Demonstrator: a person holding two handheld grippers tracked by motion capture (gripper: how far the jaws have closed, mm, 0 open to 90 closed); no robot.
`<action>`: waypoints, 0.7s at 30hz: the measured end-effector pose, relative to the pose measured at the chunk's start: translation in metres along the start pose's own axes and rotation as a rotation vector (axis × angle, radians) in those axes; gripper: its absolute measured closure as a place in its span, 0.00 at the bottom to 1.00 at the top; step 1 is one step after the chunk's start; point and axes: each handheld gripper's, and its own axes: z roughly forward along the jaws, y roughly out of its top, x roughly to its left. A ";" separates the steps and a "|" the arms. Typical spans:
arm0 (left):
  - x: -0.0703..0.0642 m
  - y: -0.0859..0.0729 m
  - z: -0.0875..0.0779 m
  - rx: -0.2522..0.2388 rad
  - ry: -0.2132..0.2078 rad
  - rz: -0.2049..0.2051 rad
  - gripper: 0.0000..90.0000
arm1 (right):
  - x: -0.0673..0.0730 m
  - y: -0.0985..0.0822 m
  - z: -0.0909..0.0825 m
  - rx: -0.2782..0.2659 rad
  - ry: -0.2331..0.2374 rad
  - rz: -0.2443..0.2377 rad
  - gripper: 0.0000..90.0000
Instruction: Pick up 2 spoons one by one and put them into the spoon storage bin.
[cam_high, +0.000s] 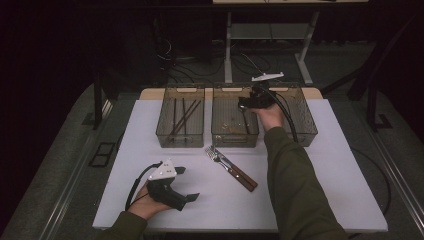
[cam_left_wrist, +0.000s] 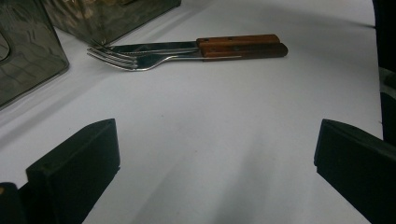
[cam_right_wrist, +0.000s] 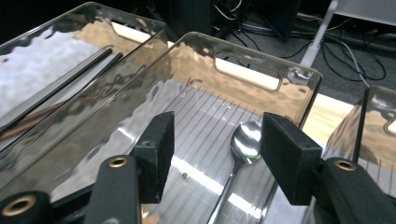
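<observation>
Nearest the front edge of the white table (cam_high: 320, 200), toward its left corner, the left gripper (cam_high: 187, 184) rests low with its jaws spread wide and nothing between them; its own view looks across bare tabletop at the cutlery ahead. Past it, around the middle of the table, lie a fork (cam_high: 216, 154) and a steak knife (cam_high: 239, 175), side by side and touching, wooden handles toward the front right. They look stiff and light, smooth steel at the working ends and grippier wood at the handles, so the handle is the better place to pinch.

Along the back edge stand three clear bins. Over the middle bin (cam_high: 220, 141) hangs the right gripper (cam_high: 242, 103), jaws parted about halfway and pressing on nothing. Between and below them a spoon (cam_right_wrist: 245, 140) lies on the ribbed floor of that bin: light, rigid, slick, and likely to slide on the plastic. Its handle is cut off at the bottom of the right gripper view. The left bin (cam_high: 165, 137) holds dark chopsticks (cam_high: 184, 116); their number is hard to count through the rippled walls. The right bin (cam_high: 310, 131) is partly covered by the forearm.
</observation>
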 end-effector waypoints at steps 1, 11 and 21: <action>0.000 0.000 0.000 0.000 0.003 0.002 0.00 | 0.000 -0.002 -0.003 -0.003 0.006 -0.001 0.48; -0.001 -0.001 0.001 -0.001 0.008 -0.005 0.00 | 0.000 -0.029 -0.046 -0.009 0.100 0.015 0.43; 0.000 -0.002 0.001 0.003 0.017 -0.017 0.00 | 0.006 -0.056 -0.084 -0.021 0.175 -0.001 0.42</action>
